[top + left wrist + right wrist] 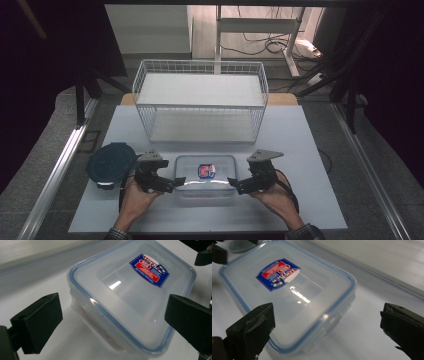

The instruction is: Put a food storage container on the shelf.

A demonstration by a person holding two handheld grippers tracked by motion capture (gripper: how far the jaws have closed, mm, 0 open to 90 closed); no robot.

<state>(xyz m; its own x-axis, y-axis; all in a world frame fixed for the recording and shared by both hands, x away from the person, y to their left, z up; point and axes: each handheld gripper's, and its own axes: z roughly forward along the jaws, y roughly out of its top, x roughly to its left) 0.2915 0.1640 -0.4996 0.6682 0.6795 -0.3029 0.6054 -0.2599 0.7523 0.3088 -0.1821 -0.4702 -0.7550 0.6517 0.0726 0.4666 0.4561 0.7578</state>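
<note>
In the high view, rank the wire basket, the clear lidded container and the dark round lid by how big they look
1. Wire basket, clearly the largest.
2. Clear lidded container.
3. Dark round lid, a little smaller than the container.
The basket sits farther from the camera yet looks biggest, so its rank is safe.

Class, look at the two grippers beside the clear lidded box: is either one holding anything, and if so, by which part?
Nothing is held. The left gripper and right gripper are open, flanking the clear rectangular plastic box with a blue-sealed lid without gripping it.
</note>
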